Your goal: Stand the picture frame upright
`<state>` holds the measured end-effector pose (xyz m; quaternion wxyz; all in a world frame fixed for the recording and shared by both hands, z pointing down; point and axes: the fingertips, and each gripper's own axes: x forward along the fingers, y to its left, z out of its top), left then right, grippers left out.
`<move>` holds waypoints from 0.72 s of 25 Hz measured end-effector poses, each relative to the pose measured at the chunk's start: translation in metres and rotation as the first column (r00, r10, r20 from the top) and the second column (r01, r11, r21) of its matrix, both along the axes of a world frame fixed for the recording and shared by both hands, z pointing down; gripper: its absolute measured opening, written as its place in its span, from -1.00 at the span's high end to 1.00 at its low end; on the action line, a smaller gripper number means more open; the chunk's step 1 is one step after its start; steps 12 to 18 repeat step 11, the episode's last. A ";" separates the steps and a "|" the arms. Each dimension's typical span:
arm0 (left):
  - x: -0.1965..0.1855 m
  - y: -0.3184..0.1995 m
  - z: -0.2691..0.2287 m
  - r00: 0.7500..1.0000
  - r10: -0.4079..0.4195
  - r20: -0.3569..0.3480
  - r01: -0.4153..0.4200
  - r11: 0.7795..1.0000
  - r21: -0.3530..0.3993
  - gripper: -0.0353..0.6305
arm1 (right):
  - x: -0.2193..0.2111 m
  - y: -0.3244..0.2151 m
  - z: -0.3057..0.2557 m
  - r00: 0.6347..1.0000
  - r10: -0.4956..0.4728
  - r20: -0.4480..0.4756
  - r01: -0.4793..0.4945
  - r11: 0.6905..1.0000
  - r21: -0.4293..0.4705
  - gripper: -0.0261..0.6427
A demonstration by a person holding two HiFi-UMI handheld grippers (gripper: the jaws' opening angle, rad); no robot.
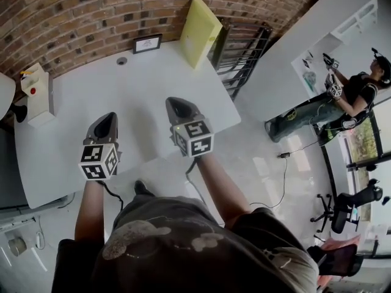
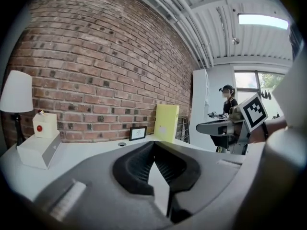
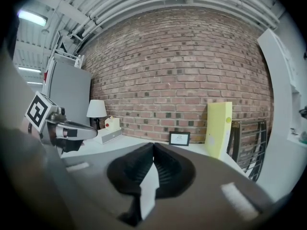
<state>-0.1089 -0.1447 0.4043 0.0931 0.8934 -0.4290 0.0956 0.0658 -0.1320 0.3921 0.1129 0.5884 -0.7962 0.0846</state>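
Note:
The small black picture frame (image 1: pixel 147 43) stands upright against the brick wall at the back of the white table (image 1: pixel 73 145). It also shows in the left gripper view (image 2: pixel 138 133) and the right gripper view (image 3: pixel 179 138). My left gripper (image 1: pixel 109 119) hovers over the table's front left, shut and holding nothing (image 2: pixel 154 145). My right gripper (image 1: pixel 179 105) is beside it, nearer the middle of the table, also shut and holding nothing (image 3: pixel 153 145). Both are well short of the frame.
A yellow upright box (image 1: pixel 200 30) leans at the back right corner. A white box with a red button (image 1: pixel 36 96) sits at the left, next to a lamp (image 2: pixel 17 92). A metal rack (image 1: pixel 241 57) stands beyond the table. A person (image 1: pixel 342 102) is far to the right.

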 end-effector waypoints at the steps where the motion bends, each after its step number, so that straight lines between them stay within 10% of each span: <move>1: 0.003 0.005 0.001 1.000 -0.002 0.003 0.002 1.000 -0.002 0.87 | 0.003 0.005 0.000 1.000 -0.007 -0.003 0.007 1.000 0.000 0.91; 18: 0.032 0.075 -0.007 0.999 -0.029 0.015 0.029 0.999 0.023 0.87 | 0.035 0.067 -0.002 0.999 -0.042 0.023 0.042 0.999 0.019 0.91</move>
